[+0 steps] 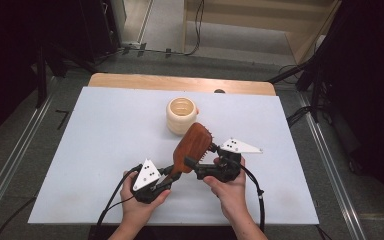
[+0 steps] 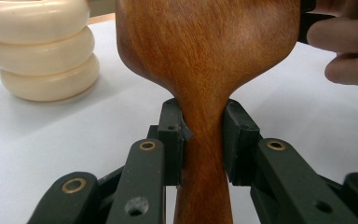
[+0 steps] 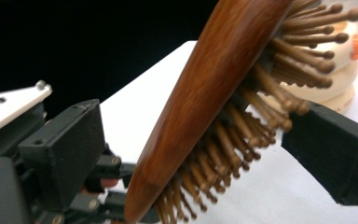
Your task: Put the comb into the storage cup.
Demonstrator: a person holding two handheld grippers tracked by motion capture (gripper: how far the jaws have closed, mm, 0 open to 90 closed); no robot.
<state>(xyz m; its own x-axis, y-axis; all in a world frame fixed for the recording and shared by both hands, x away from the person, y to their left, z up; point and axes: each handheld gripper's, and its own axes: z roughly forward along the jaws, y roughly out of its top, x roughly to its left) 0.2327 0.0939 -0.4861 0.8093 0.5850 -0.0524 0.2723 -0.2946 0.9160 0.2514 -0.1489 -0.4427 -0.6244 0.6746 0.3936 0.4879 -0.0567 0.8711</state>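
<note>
Hairbrush [image 2: 205, 56] of reddish-brown wood, wooden bristle pins.

The high view looks forward and down from above the near side of the desk [image 1: 105, 150] and sees all of its white top. The left gripper view sits very close behind its own jaws and faces along the wooden hairbrush [image 2: 205, 60] toward the far side. The right gripper view looks from very close at the brush from the side of its pins. All three views share the brush and the cream ribbed cup [image 1: 182, 115].
</note>
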